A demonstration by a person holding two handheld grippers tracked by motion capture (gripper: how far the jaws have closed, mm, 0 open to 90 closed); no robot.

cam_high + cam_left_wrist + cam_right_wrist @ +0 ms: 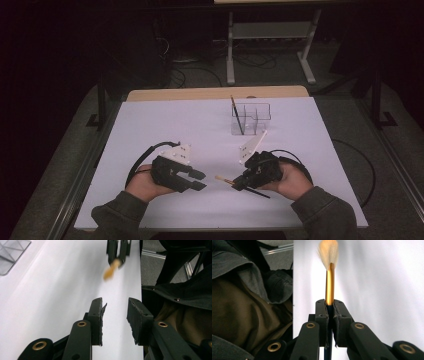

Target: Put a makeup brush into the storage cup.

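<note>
A: Starting at our left: the left gripper (196, 179) hangs low over the white bench (165, 125), its fingers (96, 315) spread with nothing between them.

B: Agreed, we see only bare bench in that gap. And next to the right?

A: The brush (330, 277). The right gripper (238, 184) has its fingers (322, 315) pressed together on it, pinching the dark handle just below the gold ferrule. The pale tuft points toward our left gripper, and the handle's tail sticks out behind the right hand, above the bench, not lying on it.

B: How do we expect it to handle?

A: Light and thin, we judge. The handle looks stiff and smooth, so it may swivel or slip in a two-point pinch. The tuft is soft and would splay if squeezed, so we would leave it alone.

B: So where should we take hold?

A: On the handle or the ferrule, close to where we have it now. A grip near the ferrule gives good control of the tip, though the long tail may swing.

B: And farther right and back?

A: The clear holder (251, 120) stands well apart, with another brush (236, 115) leaning in one of its compartments.
</note>
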